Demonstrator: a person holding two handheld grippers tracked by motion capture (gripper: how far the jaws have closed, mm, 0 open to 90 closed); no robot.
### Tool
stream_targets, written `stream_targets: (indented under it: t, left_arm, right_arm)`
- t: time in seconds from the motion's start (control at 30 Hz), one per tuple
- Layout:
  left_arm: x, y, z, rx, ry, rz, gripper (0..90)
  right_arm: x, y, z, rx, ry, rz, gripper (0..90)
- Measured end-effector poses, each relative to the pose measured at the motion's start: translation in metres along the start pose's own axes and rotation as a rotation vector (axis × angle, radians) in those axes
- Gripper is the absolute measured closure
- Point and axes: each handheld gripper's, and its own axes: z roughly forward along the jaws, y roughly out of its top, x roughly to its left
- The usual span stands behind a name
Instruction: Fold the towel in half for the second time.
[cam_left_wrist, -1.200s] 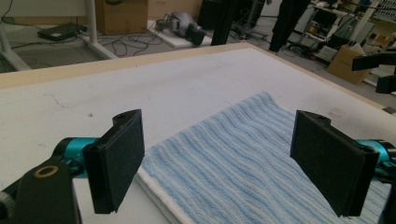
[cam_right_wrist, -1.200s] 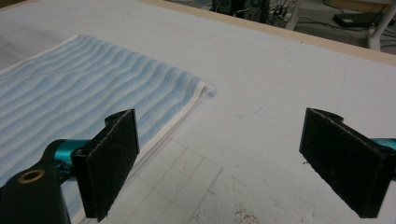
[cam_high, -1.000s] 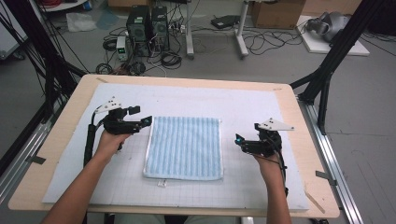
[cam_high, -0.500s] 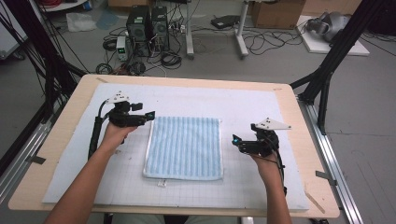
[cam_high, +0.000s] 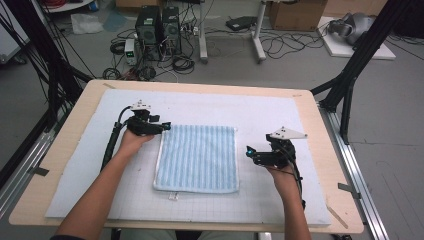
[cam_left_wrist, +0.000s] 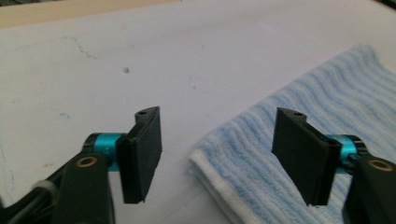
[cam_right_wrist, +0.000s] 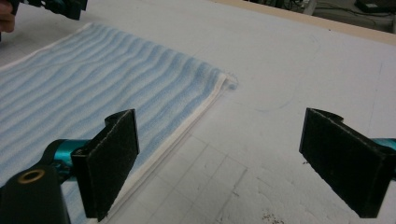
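Observation:
A blue-and-white striped towel (cam_high: 198, 157) lies flat in the middle of the white mat (cam_high: 280, 112). My left gripper (cam_high: 165, 126) is at the towel's far left corner. In the left gripper view the jaws (cam_left_wrist: 218, 116) stand apart with that towel corner (cam_left_wrist: 243, 154) low between them, the pads clear of it. These jaws have just been closing. My right gripper (cam_high: 248, 152) hovers just off the towel's right edge. Its jaws (cam_right_wrist: 219, 116) are wide open over the bare mat, with the towel's hem (cam_right_wrist: 187, 126) beside the left jaw.
The mat covers a wooden table (cam_high: 75, 107) whose rim shows all round. Black frame posts (cam_high: 350, 70) rise at both sides. Computers (cam_high: 157, 25) and cables lie on the floor beyond the far edge. Bare mat surrounds the towel.
My left gripper has moved right and down to the towel's far left corner, and its jaws stand narrower. The right gripper has stayed put.

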Motion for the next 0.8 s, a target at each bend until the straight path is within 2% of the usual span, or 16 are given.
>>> stream_targets:
  t: [0.17,0.3,0.37,0.47,0.57,0.67,0.73,0.8]
  left_arm:
    - [-0.002,-0.003,0.005,0.035,0.009,0.029,47.6]
    - [-0.003,-0.004,0.007,0.059,0.019,0.036,52.2]
    - [-0.002,-0.006,0.009,0.062,0.015,0.023,53.5]
    - [-0.003,-0.007,0.011,0.079,0.017,0.041,56.6]
    - [-0.005,-0.007,0.011,0.080,0.018,0.047,65.0]
    - [-0.006,-0.007,0.011,0.083,0.007,0.073,79.2]
    - [-0.008,-0.007,0.011,0.078,0.012,0.086,84.0]
    - [-0.007,-0.007,0.011,0.075,0.007,0.073,85.4]
  right_arm:
    - [0.000,0.001,0.000,0.001,0.000,0.008,11.2]
    - [0.001,0.001,0.001,0.005,-0.001,0.006,11.2]
    - [0.001,0.001,0.002,0.008,-0.001,0.005,11.2]
    - [0.002,0.003,0.004,0.012,0.002,0.003,11.2]
    - [0.003,0.006,0.008,0.022,0.002,-0.002,11.2]
    - [0.005,0.011,0.014,0.032,0.000,-0.005,11.2]
    - [0.006,0.015,0.021,0.046,0.005,-0.013,11.2]
    - [0.006,0.019,0.028,0.054,0.004,-0.014,11.2]
